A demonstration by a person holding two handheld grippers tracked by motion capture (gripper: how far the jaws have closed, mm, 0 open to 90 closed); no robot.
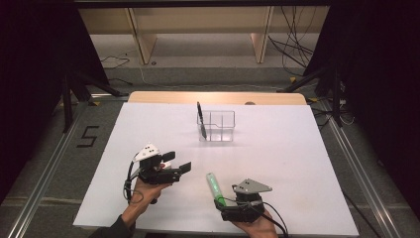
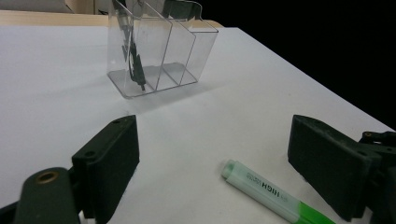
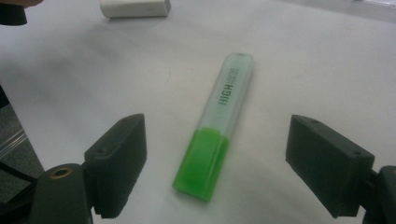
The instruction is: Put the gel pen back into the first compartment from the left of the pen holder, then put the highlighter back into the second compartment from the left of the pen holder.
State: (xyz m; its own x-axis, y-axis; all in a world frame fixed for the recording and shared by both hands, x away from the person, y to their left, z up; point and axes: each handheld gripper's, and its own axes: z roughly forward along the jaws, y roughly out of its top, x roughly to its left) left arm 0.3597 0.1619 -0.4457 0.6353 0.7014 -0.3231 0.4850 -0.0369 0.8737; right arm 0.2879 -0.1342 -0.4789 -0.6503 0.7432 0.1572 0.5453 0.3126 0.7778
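done: one black pen point(image 1: 200, 120) already stands in clear organizer point(image 1: 221, 130), far ahead of my grippers | now: green highlighter point(image 3: 215, 140) lies flat on desk point(image 1: 297, 163), between the jaws of my right gripper point(image 3: 233, 163), released, not touching | left gripper point(image 1: 176, 162) released, empty, beside it | left to do: grasp highlighter, carry it into organizer

light: overhead, bright on the white desk point(image 1: 277, 163), surroundings dark | shadows: soft, short, beside the clear organiser point(image 2: 159, 51) | glare: mild at the desk's far edge | focus: high view soft and grainy; near black tongs blurred in both gripper views | highlighter point(image 3: 217, 126) lettering sharp
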